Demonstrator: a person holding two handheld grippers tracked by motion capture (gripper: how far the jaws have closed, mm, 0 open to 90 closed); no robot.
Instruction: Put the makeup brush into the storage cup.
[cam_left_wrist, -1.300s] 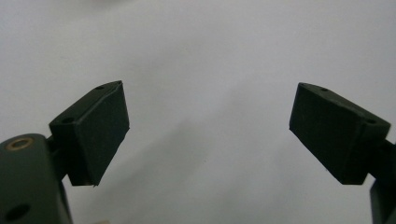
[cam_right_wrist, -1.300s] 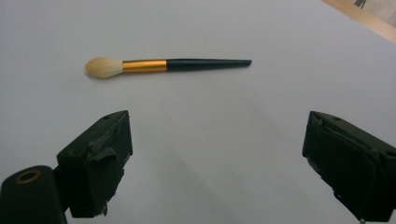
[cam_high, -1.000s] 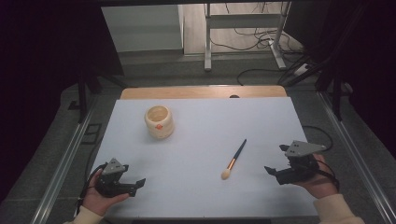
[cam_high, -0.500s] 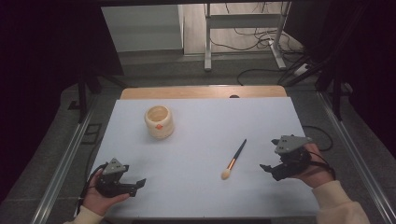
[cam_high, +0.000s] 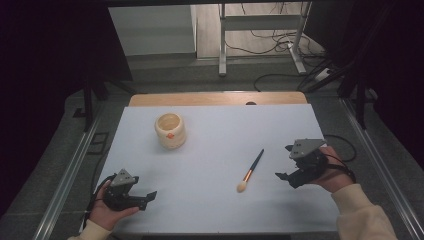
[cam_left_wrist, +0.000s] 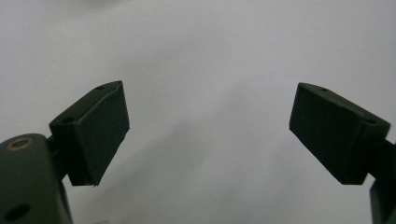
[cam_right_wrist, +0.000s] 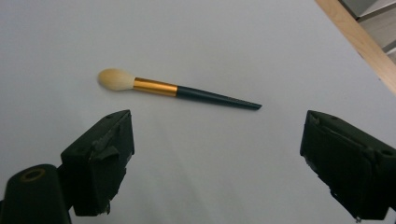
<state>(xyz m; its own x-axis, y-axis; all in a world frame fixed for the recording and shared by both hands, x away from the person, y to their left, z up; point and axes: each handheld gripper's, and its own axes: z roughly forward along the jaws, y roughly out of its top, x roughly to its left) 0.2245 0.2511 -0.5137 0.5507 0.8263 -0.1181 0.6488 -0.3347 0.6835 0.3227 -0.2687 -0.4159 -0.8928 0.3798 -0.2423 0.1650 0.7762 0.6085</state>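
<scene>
A makeup brush (cam_high: 251, 169) with a dark handle, gold ferrule and cream bristles lies on the white table top (cam_high: 210, 210), right of centre, its bristles toward the front edge. My right gripper (cam_high: 284, 161) hovers just right of it, open, with nothing between its jaws. In the right gripper view the brush (cam_right_wrist: 177, 90) lies crosswise beyond the open right gripper (cam_right_wrist: 217, 128). A cream cup (cam_high: 170, 131) with an orange mark stands upright at the back left. My left gripper (cam_high: 148, 198) rests near the front left corner, open and empty, and the left gripper (cam_left_wrist: 208, 107) faces bare table.
A wooden strip (cam_high: 215, 98) borders the table's far edge. Metal rails (cam_high: 70, 175) run along both sides. A stand's legs and loose cables (cam_high: 270, 42) sit on the floor beyond the table. Cables trail from both grippers.
My right gripper has moved left and a little up, closer to the brush handle. The left gripper, the brush and the cup have stayed put.
</scene>
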